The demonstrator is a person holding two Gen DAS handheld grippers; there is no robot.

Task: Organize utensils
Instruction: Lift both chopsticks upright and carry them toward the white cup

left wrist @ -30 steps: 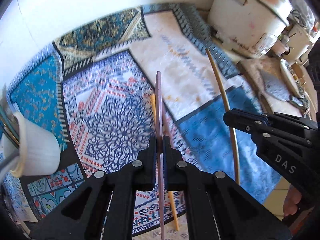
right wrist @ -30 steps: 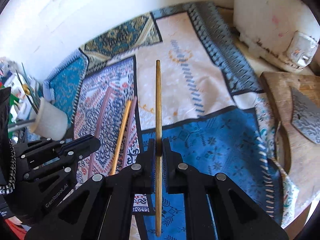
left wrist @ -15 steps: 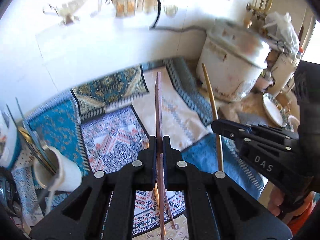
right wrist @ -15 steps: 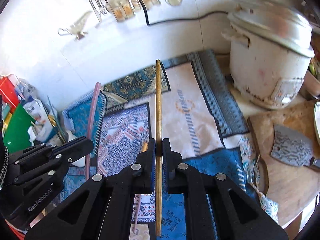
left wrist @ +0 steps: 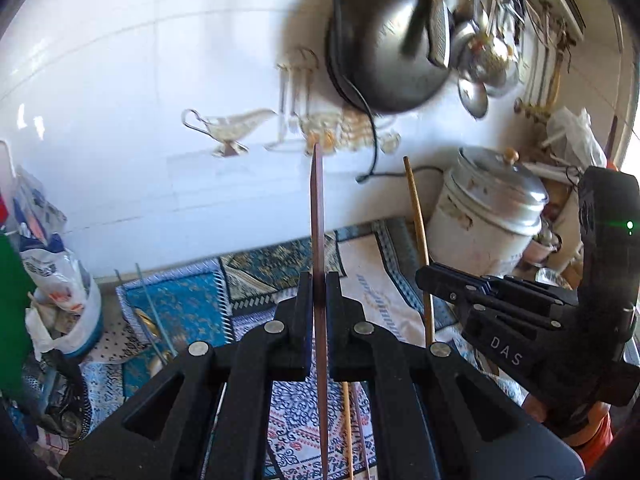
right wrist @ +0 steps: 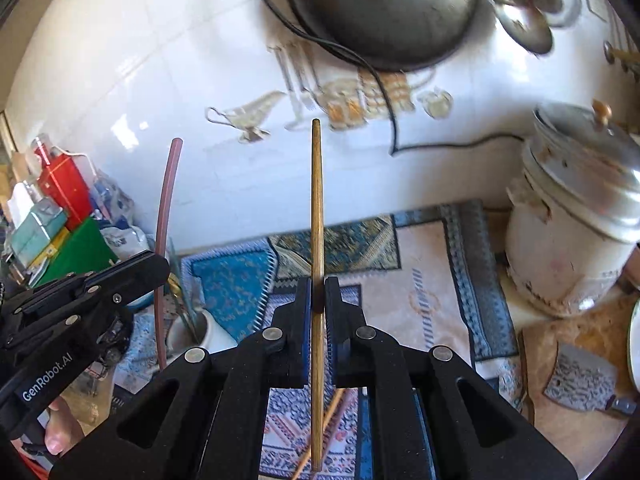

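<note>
While each gripper pinches a chopstick mid-shaft above the patterned cloth, left gripper the reddish chopstick, right gripper the wooden chopstick, both probably light, stiff, slippery.

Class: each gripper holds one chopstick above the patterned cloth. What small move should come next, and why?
Probably carry the left gripper with its reddish chopstick toward the white utensil cup at the cloth's left edge. Both chopsticks are clamped and raised, the right gripper holding the wooden chopstick, and the cup already holds utensils.
</note>
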